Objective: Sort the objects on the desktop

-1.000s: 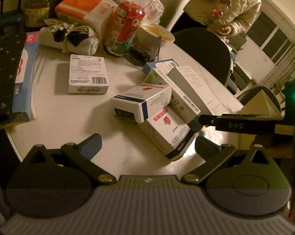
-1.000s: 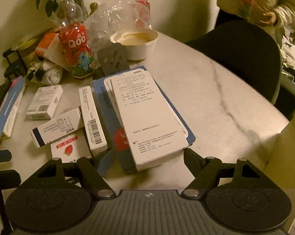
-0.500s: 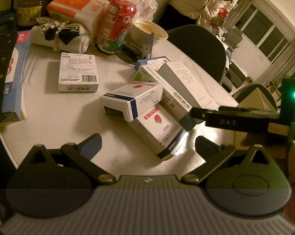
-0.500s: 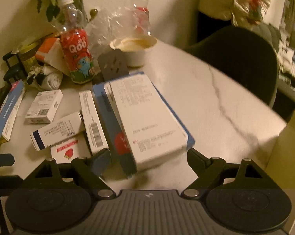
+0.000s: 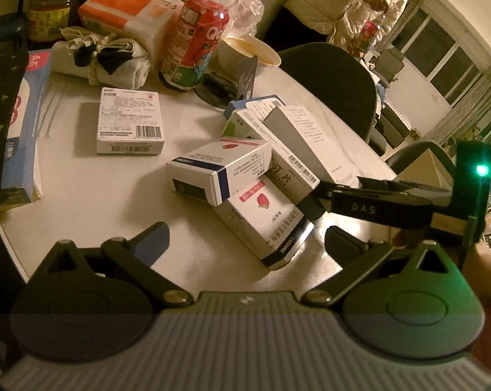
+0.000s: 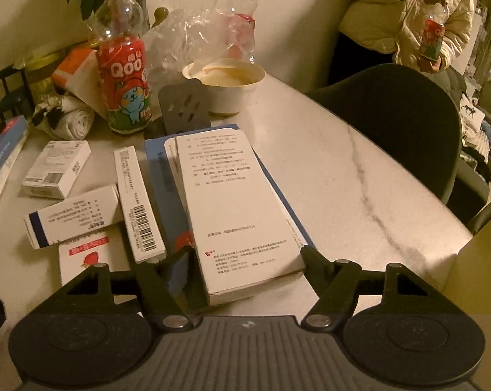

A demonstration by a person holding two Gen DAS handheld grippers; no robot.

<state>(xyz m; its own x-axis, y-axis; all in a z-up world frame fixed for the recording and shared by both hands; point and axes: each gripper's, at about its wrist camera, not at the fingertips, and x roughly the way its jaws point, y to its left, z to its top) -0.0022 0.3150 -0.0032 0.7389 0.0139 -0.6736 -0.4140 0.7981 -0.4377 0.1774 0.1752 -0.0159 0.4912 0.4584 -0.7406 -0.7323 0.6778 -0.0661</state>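
Table [image 6: 359,169]: smooth, pale marble-look top w/ grey veins, slight sheen. Boxes on it, e.g. big white box [image 6: 235,202]: matt paperboard. Behind box: Qoo bottle [image 6: 125,65] clear glossy plastic; perforated stand [image 6: 184,108] matt grey metal-look.

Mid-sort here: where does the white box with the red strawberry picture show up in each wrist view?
Left wrist: the white box with the red strawberry picture lies centre, partly under a blue-striped white box, ahead of the open left gripper.
Right wrist: it sits lower left, beside the right gripper.
Shared landmark: the red Qoo bottle at the table's back.
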